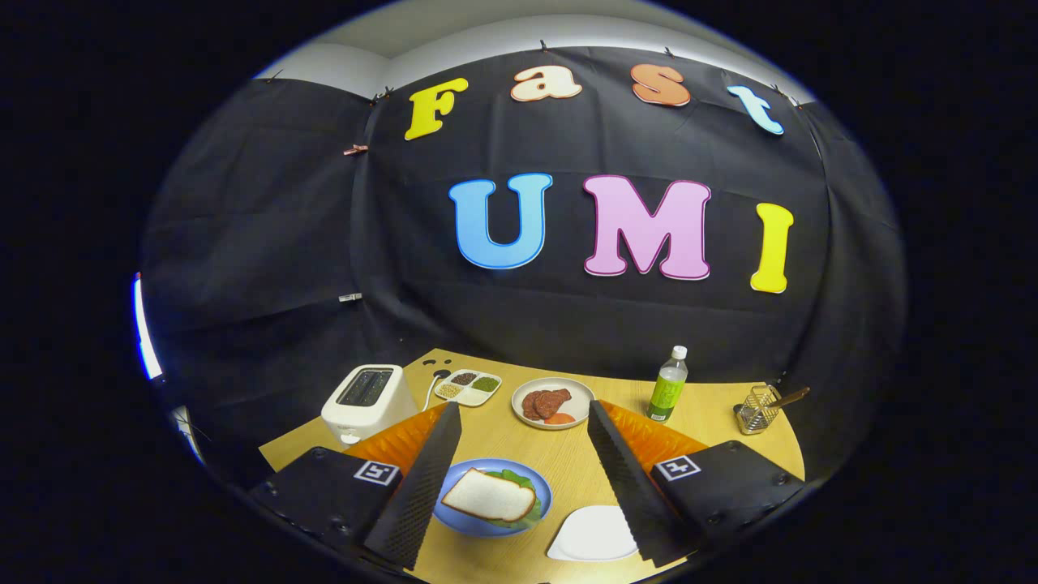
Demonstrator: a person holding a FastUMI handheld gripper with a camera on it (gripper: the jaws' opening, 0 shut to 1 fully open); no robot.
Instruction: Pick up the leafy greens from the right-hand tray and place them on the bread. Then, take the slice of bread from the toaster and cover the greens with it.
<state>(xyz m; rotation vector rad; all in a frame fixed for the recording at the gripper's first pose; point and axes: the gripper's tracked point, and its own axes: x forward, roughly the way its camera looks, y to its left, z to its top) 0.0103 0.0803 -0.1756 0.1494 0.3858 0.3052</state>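
My gripper [523,430] hangs open above the wooden table [714,422], fingers wide apart with nothing between them. Below and between the fingers lies a blue plate [478,523]. On it a slice of bread [487,495] covers leafy greens [519,480], whose green edges stick out on the far and right sides. A white toaster [368,401] stands beyond the left finger, its slots dark; I cannot tell what is in them. An empty white tray [592,535] rests by the right finger, right of the blue plate.
Beyond the fingers sit a white plate with meat slices and a tomato slice [553,402], a divided dish of seeds and spices [468,387], a green bottle [667,387] and a wire holder with a utensil [758,410] at the table's far right.
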